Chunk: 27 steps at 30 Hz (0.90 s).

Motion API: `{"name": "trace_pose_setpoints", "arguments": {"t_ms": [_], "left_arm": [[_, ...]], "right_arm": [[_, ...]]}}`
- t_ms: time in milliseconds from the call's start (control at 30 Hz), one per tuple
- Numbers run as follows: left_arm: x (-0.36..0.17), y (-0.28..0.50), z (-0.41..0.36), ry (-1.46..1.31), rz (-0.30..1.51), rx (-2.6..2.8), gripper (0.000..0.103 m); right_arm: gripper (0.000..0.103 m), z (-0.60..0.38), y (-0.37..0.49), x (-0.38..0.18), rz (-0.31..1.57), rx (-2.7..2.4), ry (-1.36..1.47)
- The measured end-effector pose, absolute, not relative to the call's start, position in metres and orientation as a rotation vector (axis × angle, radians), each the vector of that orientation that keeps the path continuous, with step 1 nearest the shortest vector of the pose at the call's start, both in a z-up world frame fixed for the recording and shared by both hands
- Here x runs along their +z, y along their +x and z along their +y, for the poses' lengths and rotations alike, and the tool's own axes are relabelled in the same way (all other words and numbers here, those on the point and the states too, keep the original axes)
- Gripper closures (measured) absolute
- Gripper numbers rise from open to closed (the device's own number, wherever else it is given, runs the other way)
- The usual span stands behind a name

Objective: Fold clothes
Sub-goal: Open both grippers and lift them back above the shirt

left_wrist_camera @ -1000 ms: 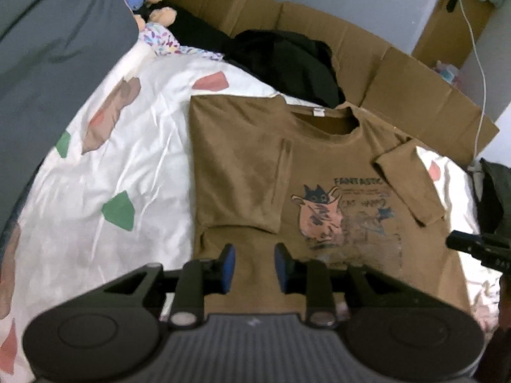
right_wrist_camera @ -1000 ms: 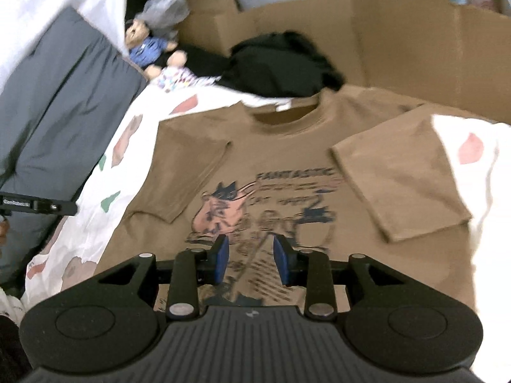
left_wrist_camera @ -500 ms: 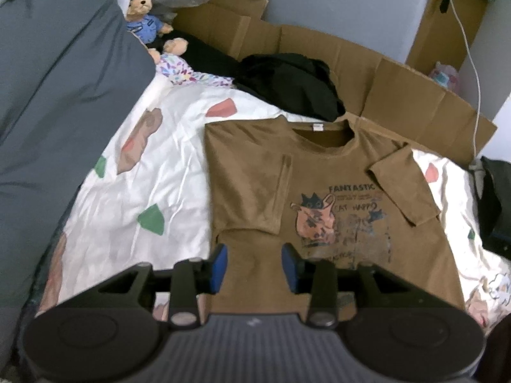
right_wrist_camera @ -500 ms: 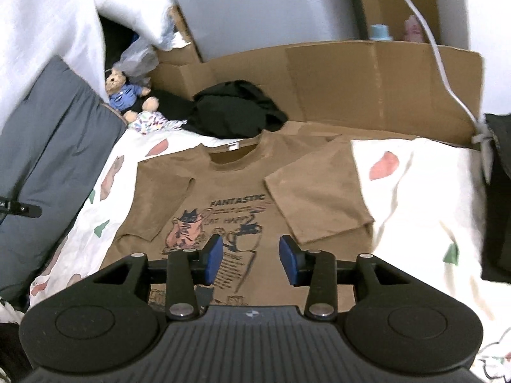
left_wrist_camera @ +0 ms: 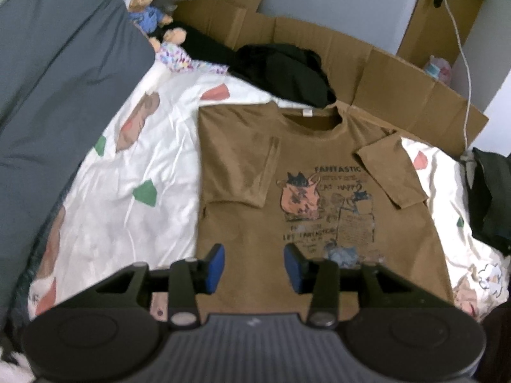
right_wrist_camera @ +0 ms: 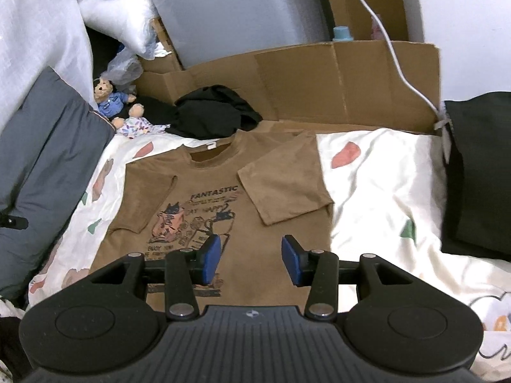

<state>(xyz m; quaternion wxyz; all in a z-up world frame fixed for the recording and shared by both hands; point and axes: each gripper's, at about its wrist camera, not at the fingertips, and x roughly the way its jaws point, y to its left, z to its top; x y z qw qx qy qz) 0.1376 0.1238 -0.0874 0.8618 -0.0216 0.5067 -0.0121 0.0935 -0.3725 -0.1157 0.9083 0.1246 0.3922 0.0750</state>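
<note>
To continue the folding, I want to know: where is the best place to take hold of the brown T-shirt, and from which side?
Probably the bottom hem of the brown T-shirt, one corner for each gripper, coming from the near edge. Both sleeves already lie folded in over the chest, so the body is a flat rectangle. The left gripper and right gripper hang above that hem, jaws opening, nothing between them.

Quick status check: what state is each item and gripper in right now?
Brown T-shirt: flat on the bedsheet, print up, both sleeves folded inward.
Left gripper: jaws opening, nothing between them.
Right gripper: jaws opening, nothing between them.
Black garment: crumpled heap, unfolded, beyond the collar.
Teddy bear: propped by the grey pillow.
</note>
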Motion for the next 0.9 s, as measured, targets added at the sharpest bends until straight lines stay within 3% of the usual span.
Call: {"name": "trace_pose_setpoints", "arguments": {"t_ms": [400, 900], "left_arm": [[-0.142, 0.127, 0.14, -0.011, 1.151, -0.007, 0.059], [-0.205, 0.088, 0.195, -0.043, 1.313, 0.047, 0.059]], "right_arm": [[0.05, -0.396, 0.078, -0.145, 0.868, 0.138, 0.2], [0.05, -0.39, 0.066, -0.21, 1.082, 0.161, 0.167]]}}
